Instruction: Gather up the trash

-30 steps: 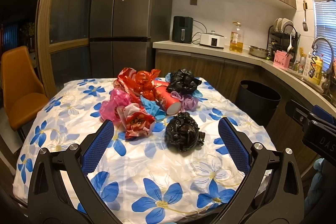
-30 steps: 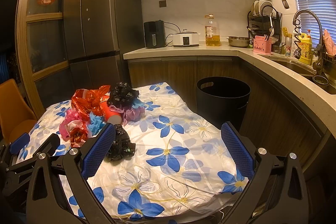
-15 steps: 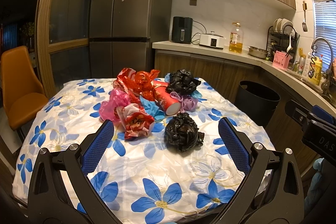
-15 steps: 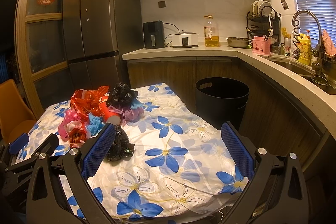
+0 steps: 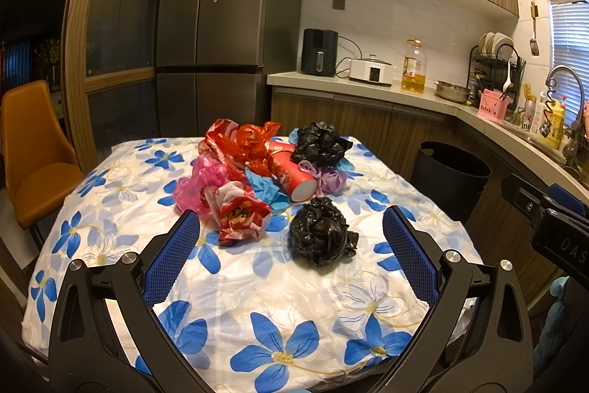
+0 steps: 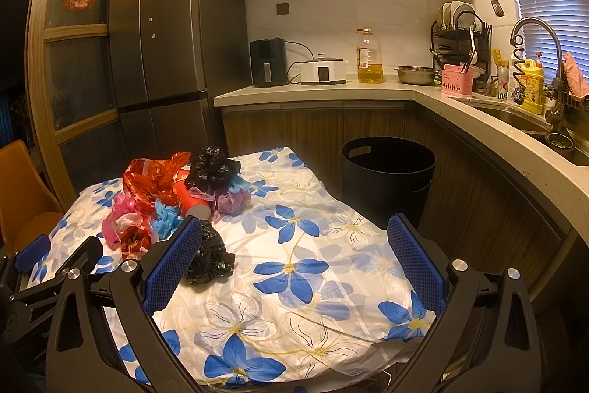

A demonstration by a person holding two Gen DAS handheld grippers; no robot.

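- The left gripper (image 5: 291, 233) hovers over the near table edge, fingers spread wide, holding nothing.
- A crumpled black plastic bag (image 5: 319, 236) lies on the flowered tablecloth (image 5: 257, 290) just ahead, between the fingertips' lines.
- The right gripper (image 6: 294, 244) is likewise spread and empty, the same bag (image 6: 210, 257) beside its left finger.
- Behind sits a pile of coloured bags (image 5: 254, 172); a black bin (image 6: 386, 172) stands on the floor beyond the table.

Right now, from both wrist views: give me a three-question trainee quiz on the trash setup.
1. True or false: the left gripper is shut on a bag.
2. Which trash lies nearest the left gripper: A) black crumpled bag, B) red paper cup, C) pink bag?
3. Fill in: the black bin stands on the floor between the table and the ____.

Key: 1 false, both grippers are open and empty; 2 A; 3 counter cabinets.
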